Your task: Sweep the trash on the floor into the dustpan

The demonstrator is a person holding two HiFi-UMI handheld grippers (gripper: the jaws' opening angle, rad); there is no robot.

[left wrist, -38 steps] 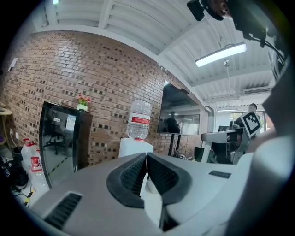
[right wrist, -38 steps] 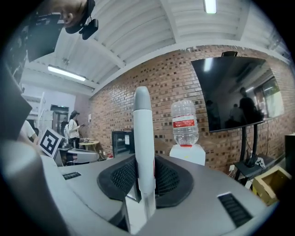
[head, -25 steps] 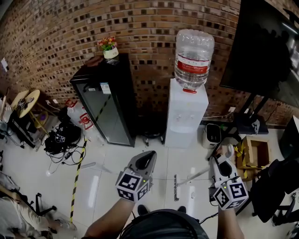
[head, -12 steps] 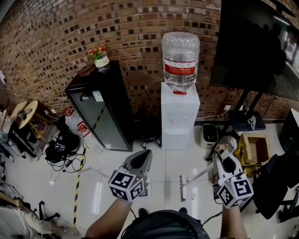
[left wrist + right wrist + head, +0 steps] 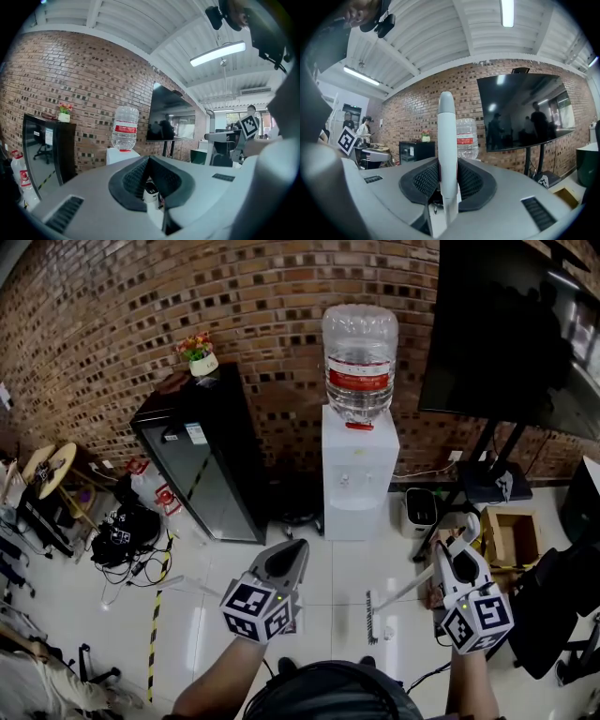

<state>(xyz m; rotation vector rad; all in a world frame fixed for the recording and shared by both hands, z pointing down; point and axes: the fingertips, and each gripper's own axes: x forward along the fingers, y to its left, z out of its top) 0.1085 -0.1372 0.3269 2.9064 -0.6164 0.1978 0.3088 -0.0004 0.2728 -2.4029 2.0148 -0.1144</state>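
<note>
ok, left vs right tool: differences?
Right tool clamps a long white broom handle that rises past its jaws; left tool pinches only a short white stub low in its grip. Right tool's load runs down to the broom head on the floor; left tool's barely shows. Both are shut, facing the brick wall.

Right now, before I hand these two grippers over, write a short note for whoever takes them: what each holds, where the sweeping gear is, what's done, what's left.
Left gripper: tongs shut on a thin white handle, probably the dustpan's; the pan itself I can't make out.
Right gripper: tongs shut on the broom handle.
Broom head: down at the floor, in front of the water dispenser.
Done: both tools are in hand.
Left: all the sweeping; no trash can be made out in these views.
</note>
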